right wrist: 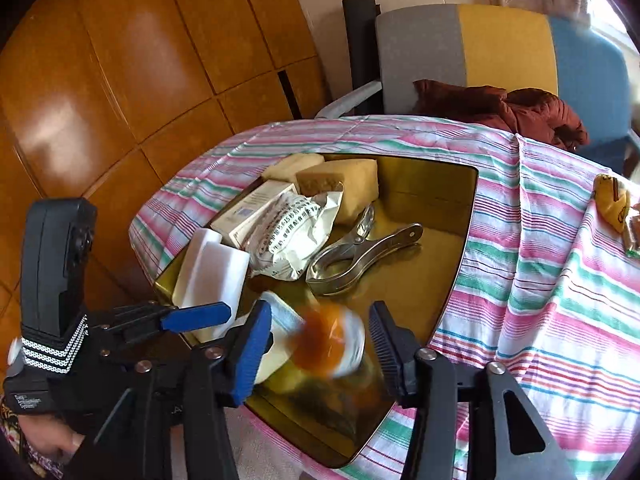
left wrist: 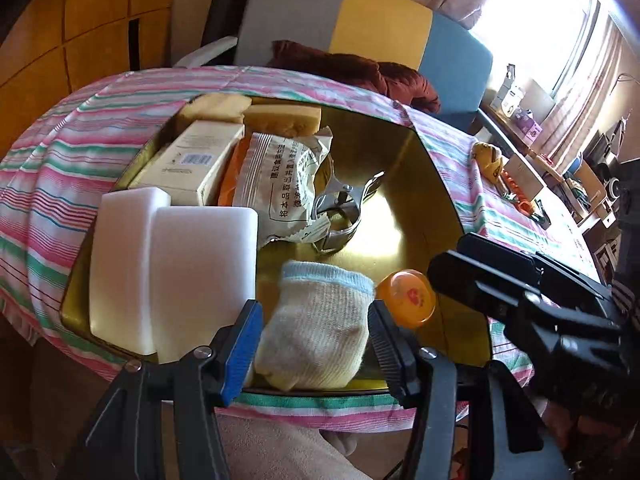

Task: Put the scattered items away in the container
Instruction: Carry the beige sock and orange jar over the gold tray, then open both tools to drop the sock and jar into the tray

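My left gripper [left wrist: 316, 340] hangs open around the sock [left wrist: 320, 328] in the gold tray [left wrist: 420, 184], and my right gripper [right wrist: 320, 344] looks open too, the blurry orange jar [right wrist: 332, 340] maybe dropping between its fingers

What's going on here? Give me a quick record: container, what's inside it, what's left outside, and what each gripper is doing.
container: gold tray on striped cloth
inside: white foam blocks, box, sponges, snack packet, metal clip
outside: yellow item
left gripper: open around sock
right gripper: open, blurred orange jar between fingers
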